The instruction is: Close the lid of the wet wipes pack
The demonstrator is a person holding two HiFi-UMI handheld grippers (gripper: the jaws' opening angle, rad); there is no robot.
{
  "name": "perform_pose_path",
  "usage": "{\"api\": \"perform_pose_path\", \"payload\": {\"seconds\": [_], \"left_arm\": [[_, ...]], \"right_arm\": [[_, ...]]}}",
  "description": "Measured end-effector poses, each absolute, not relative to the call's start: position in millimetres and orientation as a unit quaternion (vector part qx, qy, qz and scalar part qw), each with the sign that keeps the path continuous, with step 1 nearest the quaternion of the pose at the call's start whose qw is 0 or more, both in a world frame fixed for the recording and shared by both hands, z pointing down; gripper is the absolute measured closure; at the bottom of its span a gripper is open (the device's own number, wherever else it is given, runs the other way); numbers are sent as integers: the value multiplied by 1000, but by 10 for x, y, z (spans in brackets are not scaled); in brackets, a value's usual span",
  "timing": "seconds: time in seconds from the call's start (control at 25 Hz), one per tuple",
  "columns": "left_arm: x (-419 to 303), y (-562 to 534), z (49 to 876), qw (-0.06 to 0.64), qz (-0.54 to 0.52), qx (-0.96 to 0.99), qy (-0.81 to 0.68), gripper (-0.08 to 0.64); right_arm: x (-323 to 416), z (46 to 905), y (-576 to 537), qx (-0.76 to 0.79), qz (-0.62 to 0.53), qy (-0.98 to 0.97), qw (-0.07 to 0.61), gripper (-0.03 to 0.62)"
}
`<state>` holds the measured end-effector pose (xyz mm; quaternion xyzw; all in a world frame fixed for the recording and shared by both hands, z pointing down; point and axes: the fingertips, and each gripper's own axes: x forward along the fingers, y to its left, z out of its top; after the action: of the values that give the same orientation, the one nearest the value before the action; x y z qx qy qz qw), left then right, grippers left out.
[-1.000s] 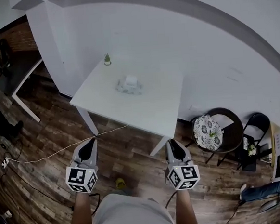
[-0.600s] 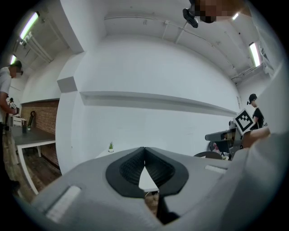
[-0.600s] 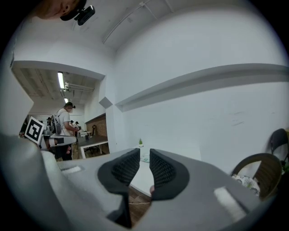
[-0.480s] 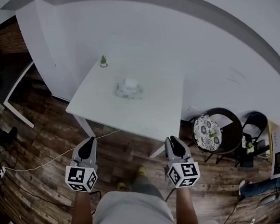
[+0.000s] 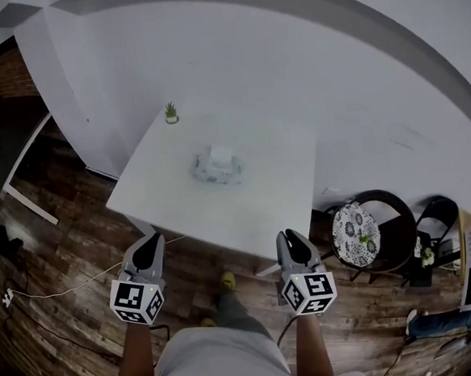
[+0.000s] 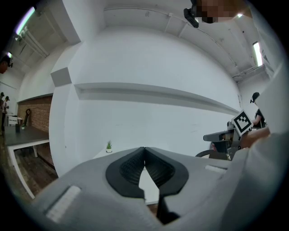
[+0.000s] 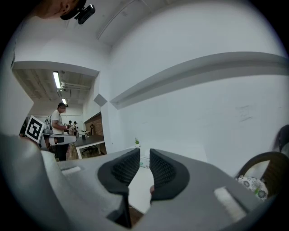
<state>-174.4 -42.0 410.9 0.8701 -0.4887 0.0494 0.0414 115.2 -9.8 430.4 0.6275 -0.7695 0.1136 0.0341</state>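
Nothing of the closing is getting done yet: the wet wipes pack is lying near the middle of the white worktop, well apart from both tools, and it is showing too small to tell how its lid stands. The left tool is hovering above the floor, jaws meeting at the tips, empty. The right tool is hanging alongside, jaws showing a narrow gap and holding nothing. The approach and the press are both waiting, I judge.

A small potted plant stands at a far corner of the white table. Beside the table, a dark chair holds a patterned cushion.
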Motion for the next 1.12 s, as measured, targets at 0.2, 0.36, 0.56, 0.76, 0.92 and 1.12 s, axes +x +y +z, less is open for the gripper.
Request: {"api": "perform_pose_path", "payload": {"seconds": [0.2, 0.36, 0.56, 0.76, 0.92, 1.12], "left_arm": [[-1690, -921, 4240, 54, 61, 865, -494, 554], [-1573, -1366, 4354, 67, 70, 864, -493, 554], [-1410, -1907, 4387, 75, 79, 862, -495, 554], [-1210, -2361, 4428, 80, 89, 860, -496, 554], [-1039, -2643, 4411, 77, 93, 863, -491, 554], [-903, -2846, 4450, 84, 103, 863, -488, 554]], "right_arm": [[1225, 4420, -606, 624, 121, -771, 42, 523], [1348, 4473, -1053, 627, 120, -768, 51, 523], [1482, 4528, -1610, 621, 129, -771, 57, 523], [1631, 4609, -2070, 617, 138, -773, 60, 523], [1764, 4661, -2362, 615, 147, -772, 56, 523], [1854, 4700, -2591, 611, 159, -774, 54, 523]]}}
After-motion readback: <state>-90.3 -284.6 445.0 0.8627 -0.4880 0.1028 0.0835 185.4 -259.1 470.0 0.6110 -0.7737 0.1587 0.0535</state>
